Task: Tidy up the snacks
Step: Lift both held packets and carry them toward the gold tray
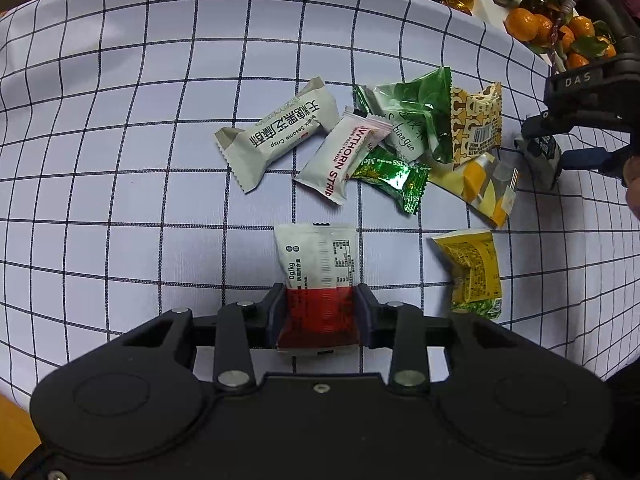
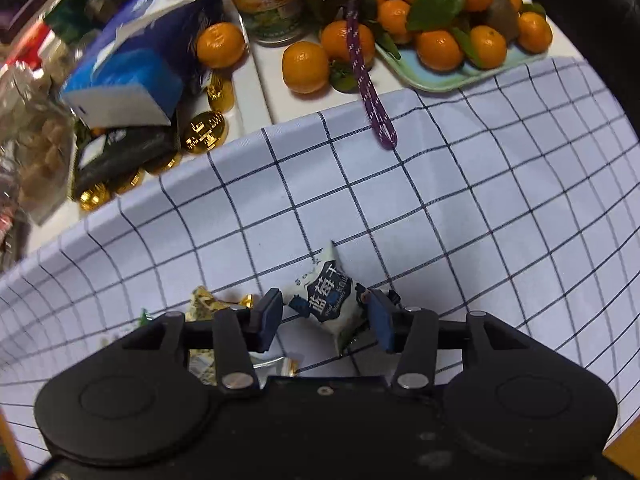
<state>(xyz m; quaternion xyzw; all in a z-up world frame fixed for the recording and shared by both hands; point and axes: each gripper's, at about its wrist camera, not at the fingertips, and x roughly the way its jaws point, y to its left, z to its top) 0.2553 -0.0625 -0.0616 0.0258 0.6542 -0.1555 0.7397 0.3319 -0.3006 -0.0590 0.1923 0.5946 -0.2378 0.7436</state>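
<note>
Checked pale-blue cloth (image 1: 120,160) covered the table, with bare squares wide to the left and near side. Between the left gripper (image 1: 320,308) fingers sat a red-and-white packet (image 1: 316,276), both pads pressed against its red end, its long axis running straight away from the camera, white end forward. Beyond it lay a loose heap of snack packets (image 1: 400,148), mostly slanted. The right gripper (image 2: 324,316) straddled a blueberry packet (image 2: 326,300) tilted on the diagonal; one pad touched it, the other stood just off. Past the cloth's far edge lay tangerines (image 2: 440,48) and gold coins (image 2: 204,130).
</note>
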